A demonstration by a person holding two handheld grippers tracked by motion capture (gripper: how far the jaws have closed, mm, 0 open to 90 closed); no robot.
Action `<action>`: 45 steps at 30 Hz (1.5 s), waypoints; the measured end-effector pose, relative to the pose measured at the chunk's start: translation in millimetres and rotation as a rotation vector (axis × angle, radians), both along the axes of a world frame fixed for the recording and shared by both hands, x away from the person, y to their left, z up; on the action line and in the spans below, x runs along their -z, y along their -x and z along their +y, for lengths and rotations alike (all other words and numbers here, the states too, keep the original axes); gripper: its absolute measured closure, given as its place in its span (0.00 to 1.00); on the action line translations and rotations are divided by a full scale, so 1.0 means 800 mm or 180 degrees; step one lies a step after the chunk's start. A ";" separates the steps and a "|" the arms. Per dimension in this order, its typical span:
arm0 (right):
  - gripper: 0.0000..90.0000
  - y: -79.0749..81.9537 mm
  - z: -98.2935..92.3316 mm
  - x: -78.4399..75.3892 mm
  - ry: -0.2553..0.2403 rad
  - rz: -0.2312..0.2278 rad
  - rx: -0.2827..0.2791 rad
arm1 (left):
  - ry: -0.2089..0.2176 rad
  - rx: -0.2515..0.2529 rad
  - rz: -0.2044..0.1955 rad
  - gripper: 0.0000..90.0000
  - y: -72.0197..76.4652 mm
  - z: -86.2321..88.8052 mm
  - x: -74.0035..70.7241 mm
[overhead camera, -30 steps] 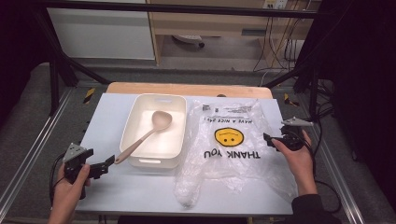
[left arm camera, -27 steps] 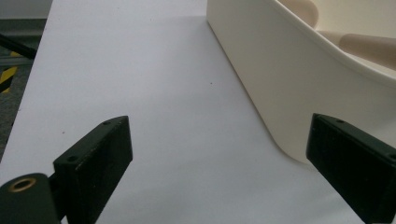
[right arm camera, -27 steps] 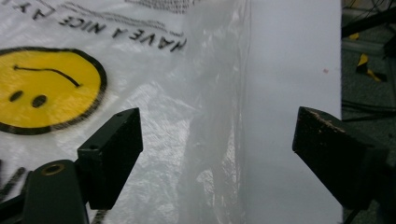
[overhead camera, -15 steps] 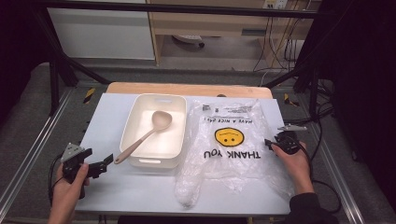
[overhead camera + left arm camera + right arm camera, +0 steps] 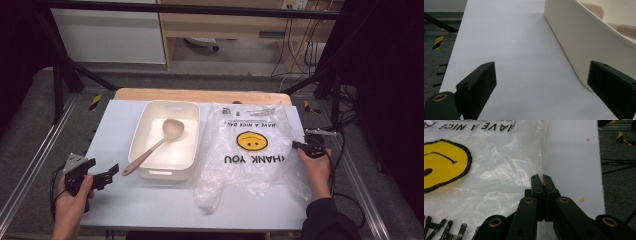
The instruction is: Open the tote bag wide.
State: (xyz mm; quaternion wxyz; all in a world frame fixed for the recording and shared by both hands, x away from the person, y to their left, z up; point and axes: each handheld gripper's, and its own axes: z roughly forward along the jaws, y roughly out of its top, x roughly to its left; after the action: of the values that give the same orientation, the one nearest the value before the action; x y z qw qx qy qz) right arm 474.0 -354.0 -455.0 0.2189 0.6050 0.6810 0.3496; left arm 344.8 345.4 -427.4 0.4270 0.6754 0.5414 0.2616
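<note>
Plastic bag: it is being seen lying flat on the white table, just right of the cream tub, with its smiley print facing up; its right edge is being pinched at the table's right side.
Bag edge: a thin raised fold of clear film is being drawn up into the jaws in the right gripper view.
Right gripper: its jaws have just been closing and are now being held clenched on that fold of the bag, with film caught between the pads.
Wooden spoon: it is being left untouched in the tub, bowl end inside, handle leaning out over the near left rim.
Left gripper: it is being held low over the table just left of the tub, jaws spread wide and grasping nothing, well apart from the bag.
Done so far: a grip on the bag's edge is judged to be secured.
Left to do: the bag is not yet being lifted or opened, and the spoon is not yet being taken; bagging it is judged the likely aim.
</note>
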 end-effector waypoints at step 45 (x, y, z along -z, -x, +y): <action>0.12 0.089 0.084 -0.075 0.0386 -0.0581 -0.0377 | -0.0096 -0.0026 -0.0027 0.09 -0.001 -0.002 -0.001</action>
State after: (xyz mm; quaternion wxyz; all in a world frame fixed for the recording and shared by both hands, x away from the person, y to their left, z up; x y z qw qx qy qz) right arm 402.8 -286.5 -394.7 0.2952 0.5150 0.7127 0.3737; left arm 345.3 343.7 -426.9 0.4179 0.6784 0.5384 0.2743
